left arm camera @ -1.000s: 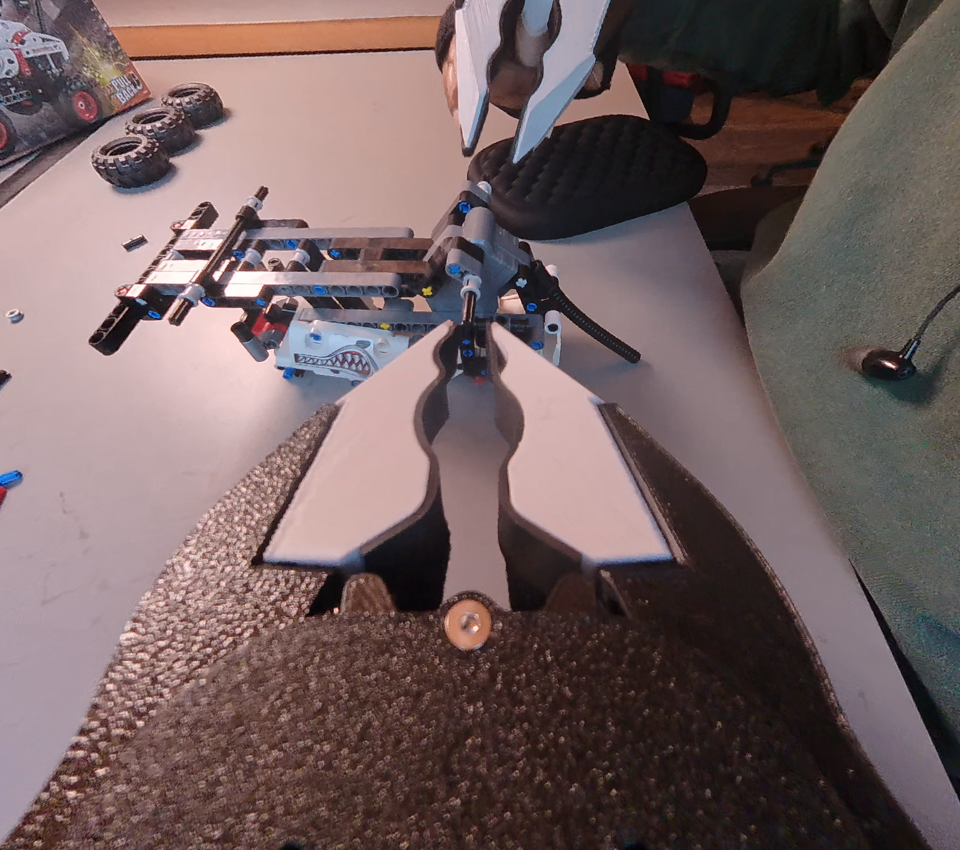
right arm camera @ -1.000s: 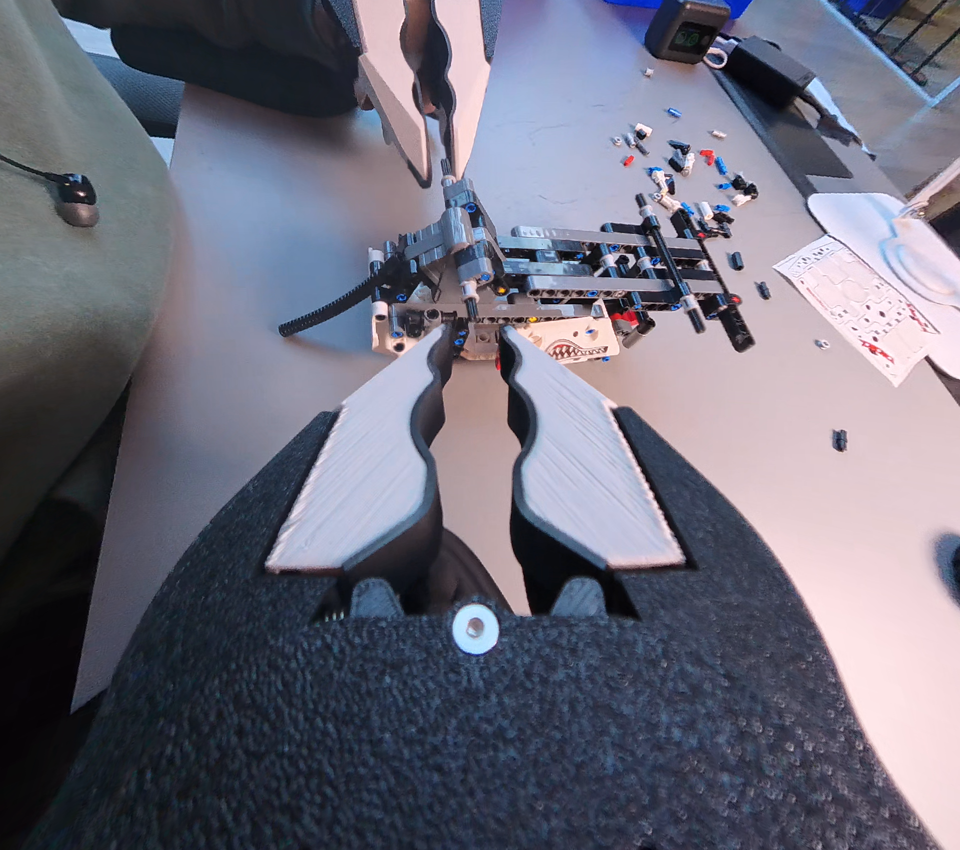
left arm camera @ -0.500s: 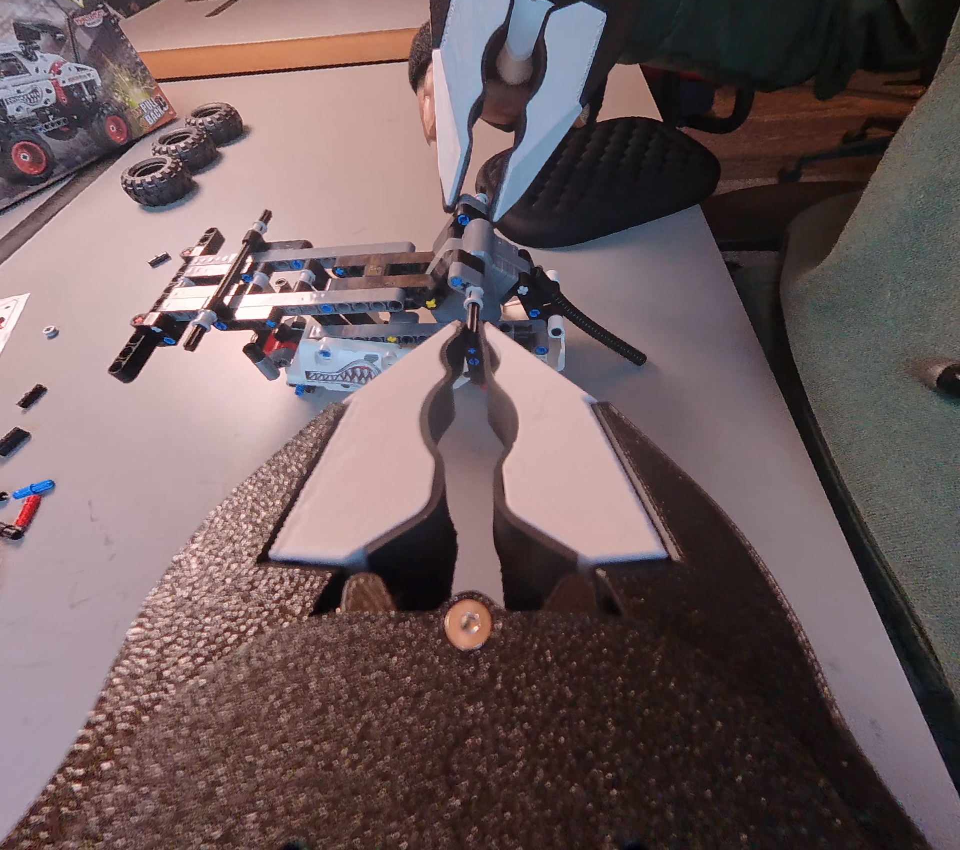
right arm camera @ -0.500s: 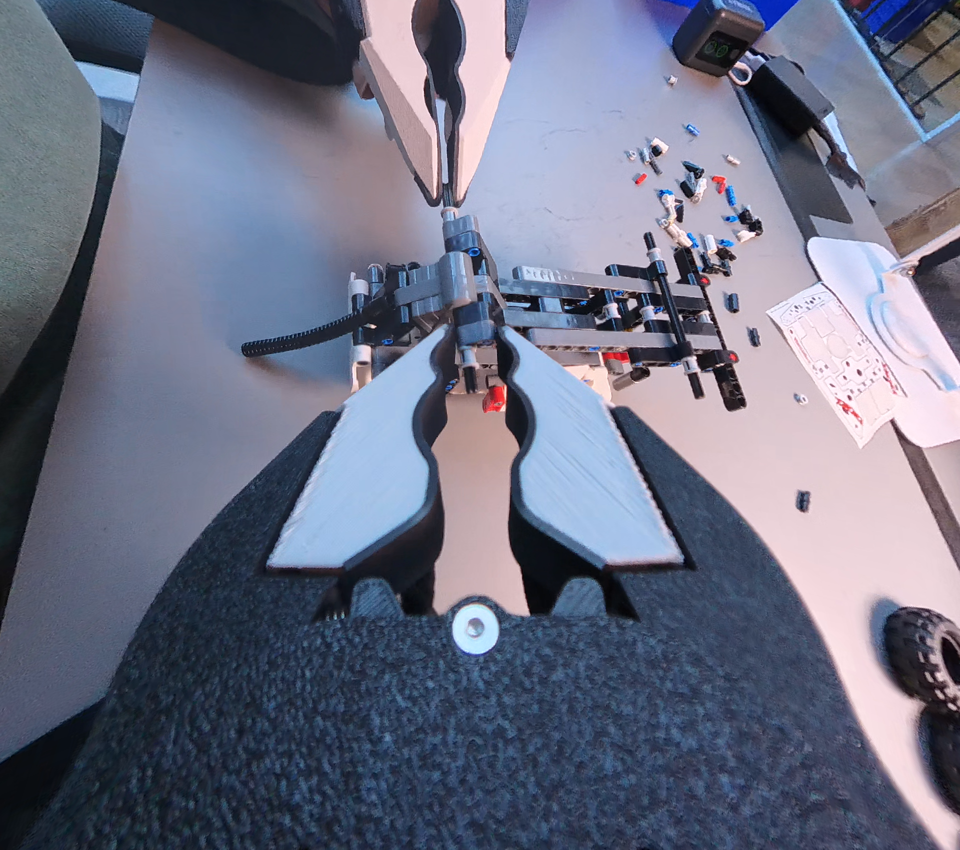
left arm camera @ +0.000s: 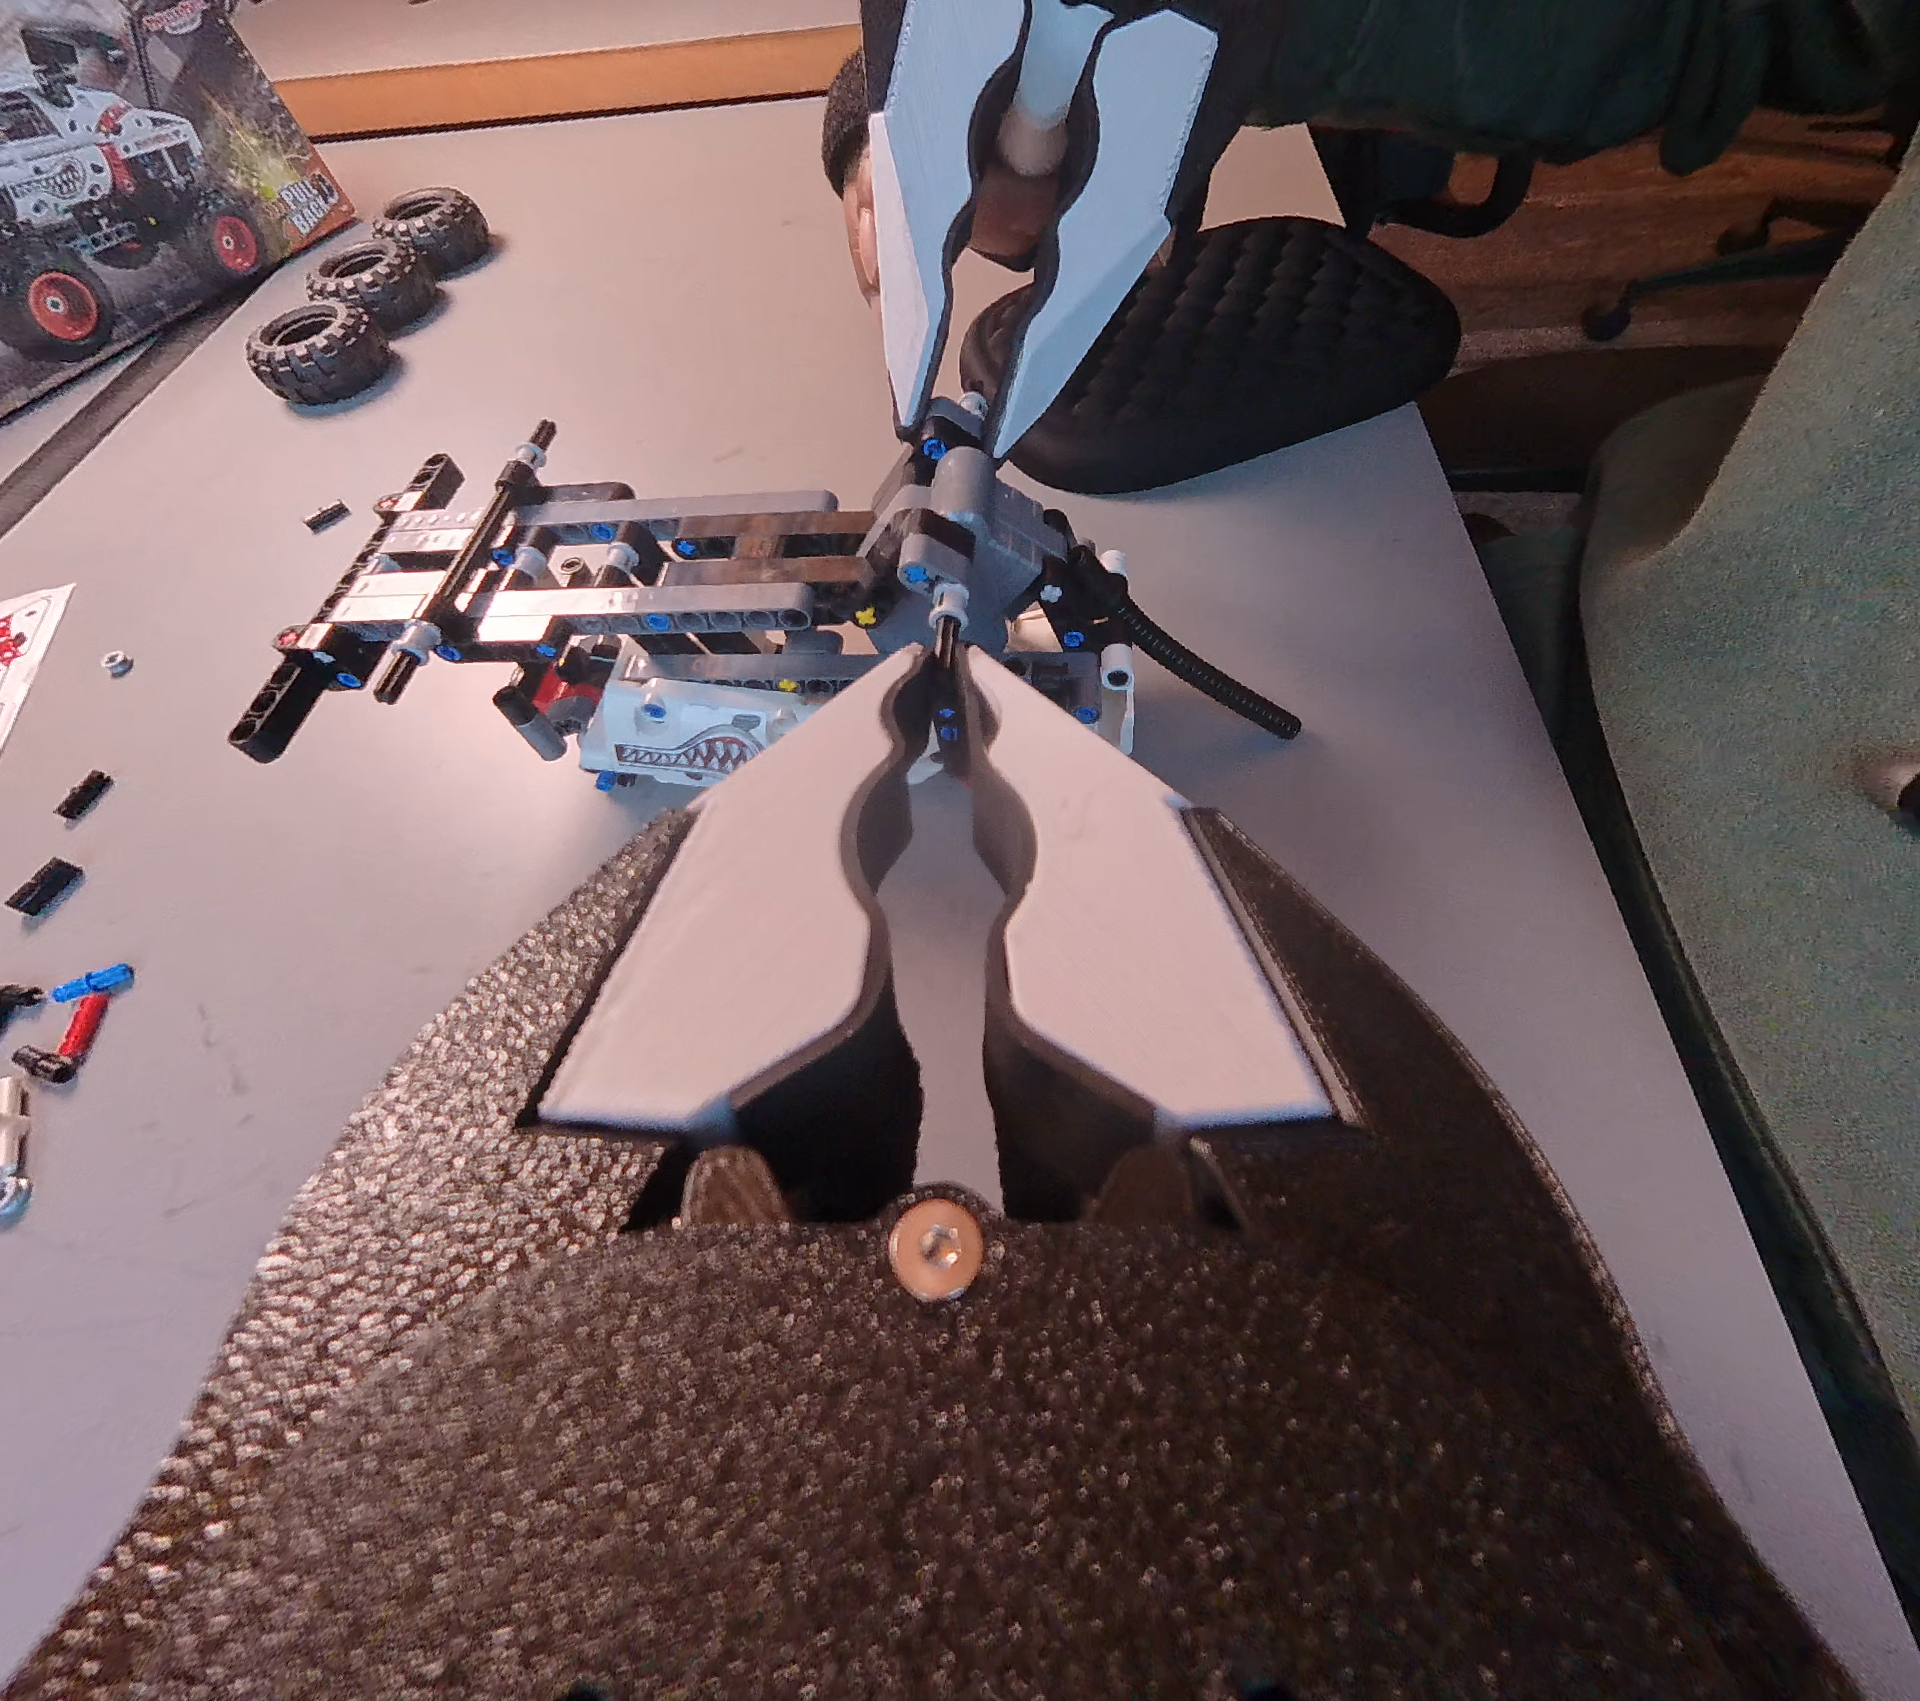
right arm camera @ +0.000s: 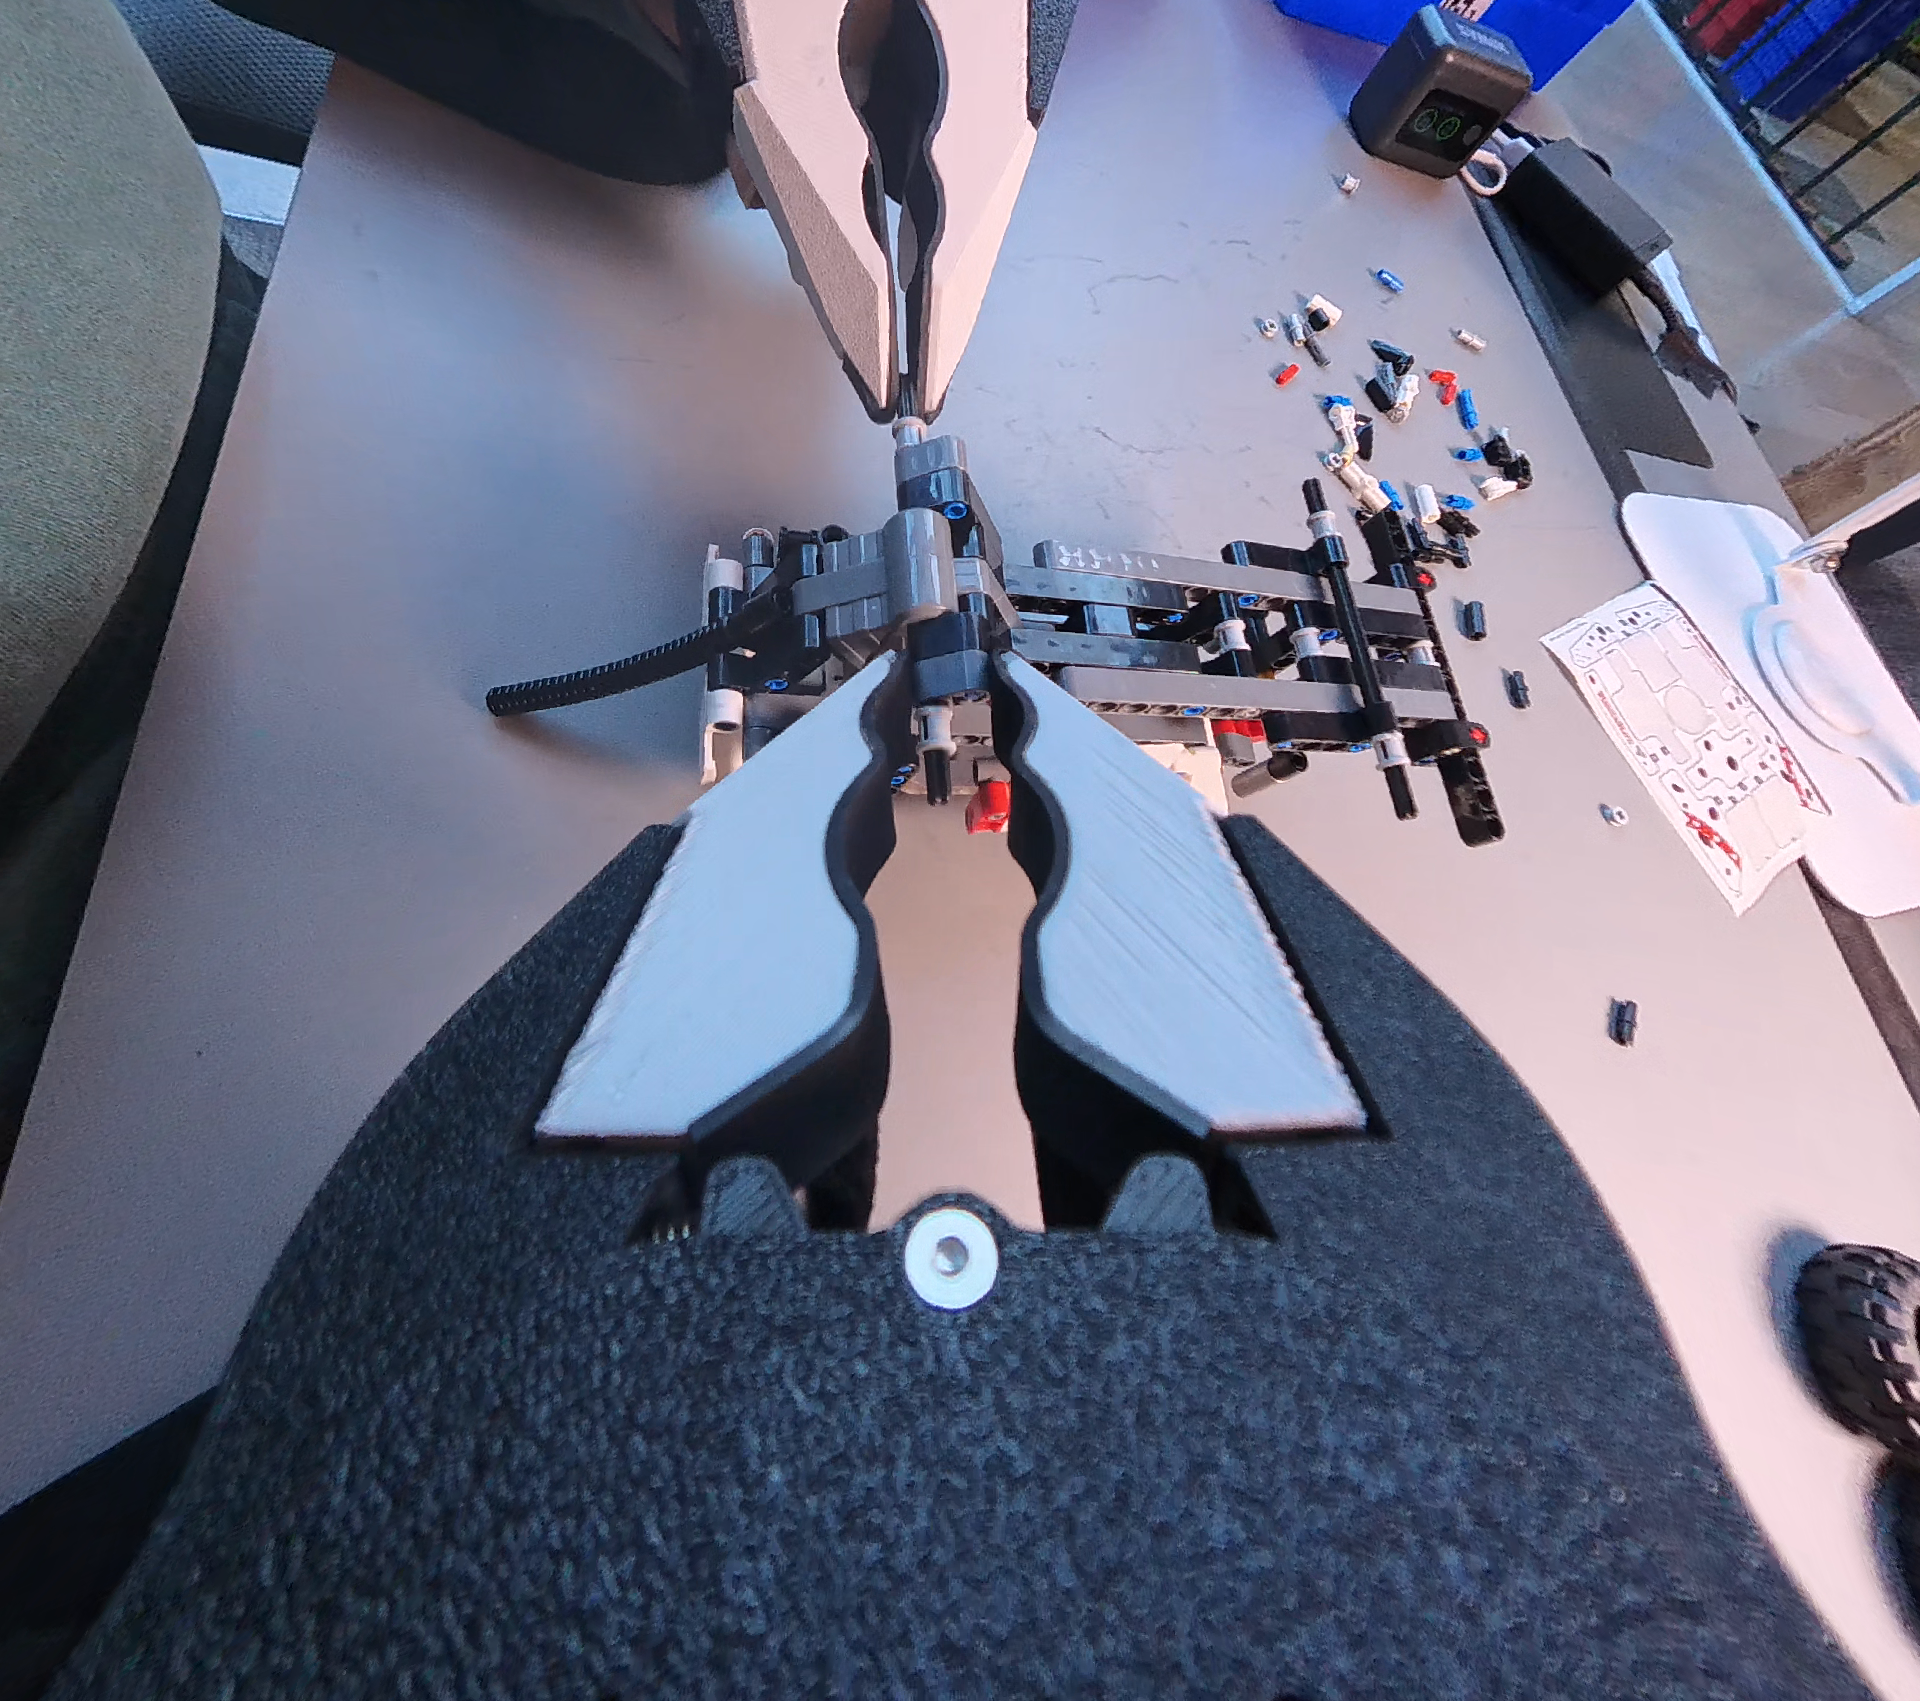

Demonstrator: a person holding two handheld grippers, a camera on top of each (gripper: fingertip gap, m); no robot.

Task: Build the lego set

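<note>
- Left wrist view: the left gripper [left arm camera: 943,683] is pinched onto the near end of the black axle [left arm camera: 950,664] that runs through the lego chassis [left arm camera: 665,602] lying on the grey table [left arm camera: 675,301].
- Opposite, the right gripper [left arm camera: 961,430] meets the frame's far side, tips nearly closed around the grey connector block [left arm camera: 961,498].
- Right wrist view: its jaws straddle that block, a narrow gap between them.
- Three tyres [left arm camera: 364,290] sit well apart by the set's box [left arm camera: 125,124].
- Loose small parts [right arm camera: 1392,425] lie scattered beyond the frame, sticker sheet [right arm camera: 1683,737] beside it.
</note>
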